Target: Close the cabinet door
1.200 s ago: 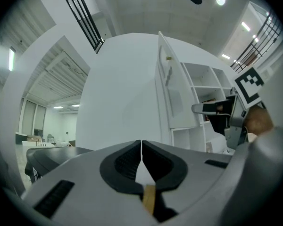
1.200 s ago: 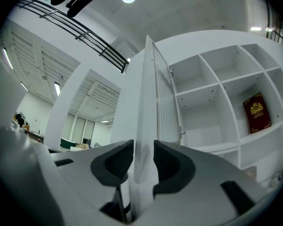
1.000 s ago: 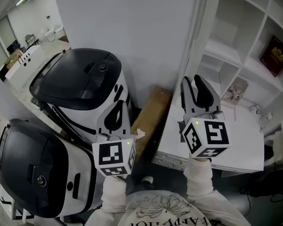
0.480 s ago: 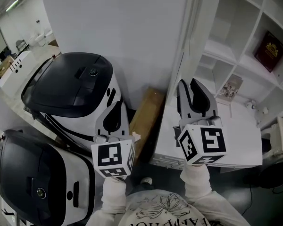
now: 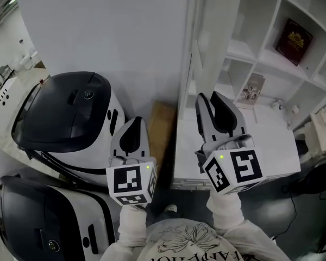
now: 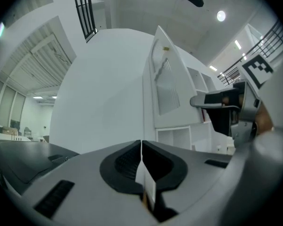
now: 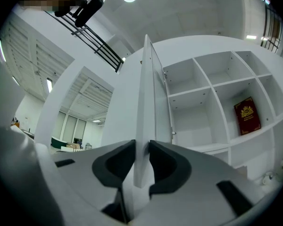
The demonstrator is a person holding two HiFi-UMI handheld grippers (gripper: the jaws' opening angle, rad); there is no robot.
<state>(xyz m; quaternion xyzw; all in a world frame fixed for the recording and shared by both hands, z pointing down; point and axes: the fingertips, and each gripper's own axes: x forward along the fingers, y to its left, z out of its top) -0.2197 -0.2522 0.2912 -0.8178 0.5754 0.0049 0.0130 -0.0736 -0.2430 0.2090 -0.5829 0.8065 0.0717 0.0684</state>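
Tongs first, head view: your right tongs (image 5: 207, 98) sit at the free edge of the door (image 5: 206, 37), which stands out from the cabinet (image 5: 244, 53), edge-on to you. Your left tongs (image 5: 136, 122) hang left of the door, apart from it. A book (image 5: 293, 34) lies in a shelf bay well right of the door.

Left gripper view: left tongs (image 6: 141, 145) are clenched with jaws together, nothing gripped. The door (image 6: 162, 79) rises to their right, untouched.

Right gripper view: right tongs (image 7: 141, 147) are grasping the door (image 7: 146, 93), its thin edge filling the gap between the jaws. Open bays show right of the door.

Finding: grip is made and the closing swing is not done. The door looks fully open, so I judge the whole arc toward the cabinet front remains, then release.
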